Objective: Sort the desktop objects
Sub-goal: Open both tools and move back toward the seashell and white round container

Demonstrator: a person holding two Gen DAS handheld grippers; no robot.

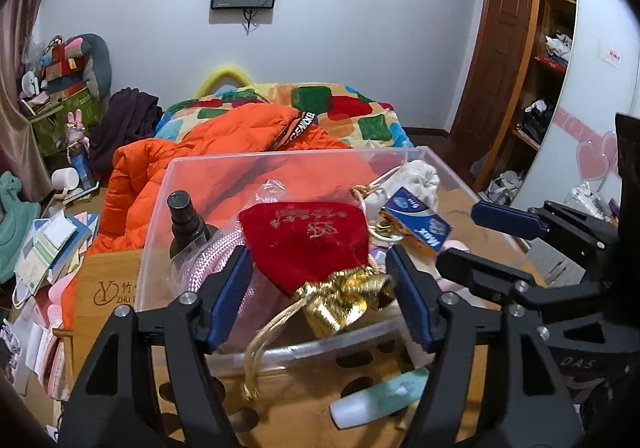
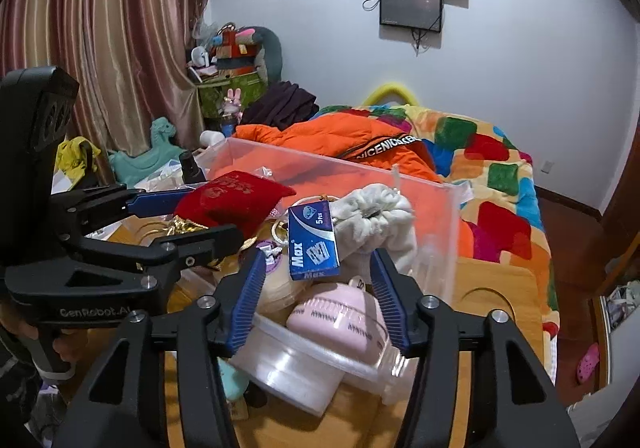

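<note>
A clear plastic bin [image 1: 280, 155] [image 2: 320, 159] stands on the wooden desk [image 1: 112, 288]. In it lie a red velvet pouch [image 1: 304, 236] [image 2: 236, 195] with a gold neck, a blue "Max" box [image 1: 416, 224] [image 2: 314, 244], a white cloth bag [image 1: 420, 175] [image 2: 376, 215], a dark bottle [image 1: 186, 228] and a pink round case [image 2: 340, 316]. My left gripper [image 1: 318, 260] [image 2: 216, 213] is open, and the pouch's gold neck lies loose between its pads. My right gripper [image 2: 319, 254] [image 1: 458, 234] is open just below the blue box, without pinching it.
A mint and white tube [image 1: 380, 396] lies on the desk in front of the bin. A clear round tub [image 2: 288, 368] sits at the bin's near corner. Behind are an orange jacket [image 1: 224, 151] and a patchwork blanket [image 2: 492, 175]. Papers and clutter [image 1: 48, 248] fill the left.
</note>
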